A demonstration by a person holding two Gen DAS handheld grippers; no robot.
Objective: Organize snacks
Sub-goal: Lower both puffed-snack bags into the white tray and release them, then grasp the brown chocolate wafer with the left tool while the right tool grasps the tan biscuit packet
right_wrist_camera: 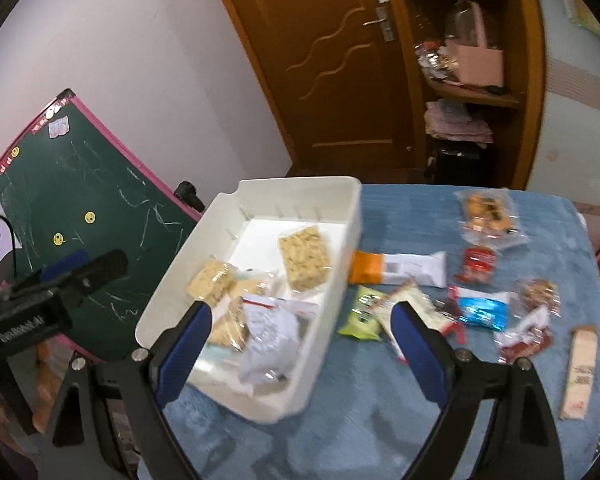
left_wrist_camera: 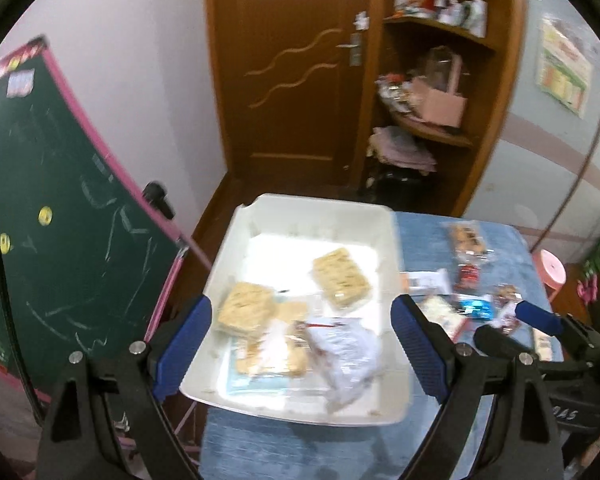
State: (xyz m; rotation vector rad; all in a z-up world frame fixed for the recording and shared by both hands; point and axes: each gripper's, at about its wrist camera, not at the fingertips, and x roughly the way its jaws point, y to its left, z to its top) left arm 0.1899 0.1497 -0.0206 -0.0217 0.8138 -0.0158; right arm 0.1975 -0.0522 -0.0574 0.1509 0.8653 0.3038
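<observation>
A white plastic bin (left_wrist_camera: 384,220) (right_wrist_camera: 332,200) sits on the blue table at its left end. Inside lie clear-wrapped puffed-rice cakes (left_wrist_camera: 340,278) (right_wrist_camera: 304,258), more cracker packs and a crumpled white bag (left_wrist_camera: 346,354) (right_wrist_camera: 266,340). My left gripper (left_wrist_camera: 302,332) is open and empty, its blue fingers spread above the bin. My right gripper (right_wrist_camera: 302,330) is open and empty above the bin's right wall. Loose snacks lie on the table to the right: an orange-and-white bar (right_wrist_camera: 396,268), a green pack (right_wrist_camera: 362,312), a blue pack (right_wrist_camera: 482,312), a red pack (right_wrist_camera: 476,264), a cookie bag (right_wrist_camera: 488,216).
The blue cloth table (right_wrist_camera: 380,420) ends at its left by a green chalkboard (right_wrist_camera: 88,208) with a pink frame. Behind stand a wooden door (right_wrist_camera: 340,60) and cluttered wooden shelves (right_wrist_camera: 468,92). A long beige bar (right_wrist_camera: 580,372) lies near the right edge. A pink stool (left_wrist_camera: 550,270) stands at right.
</observation>
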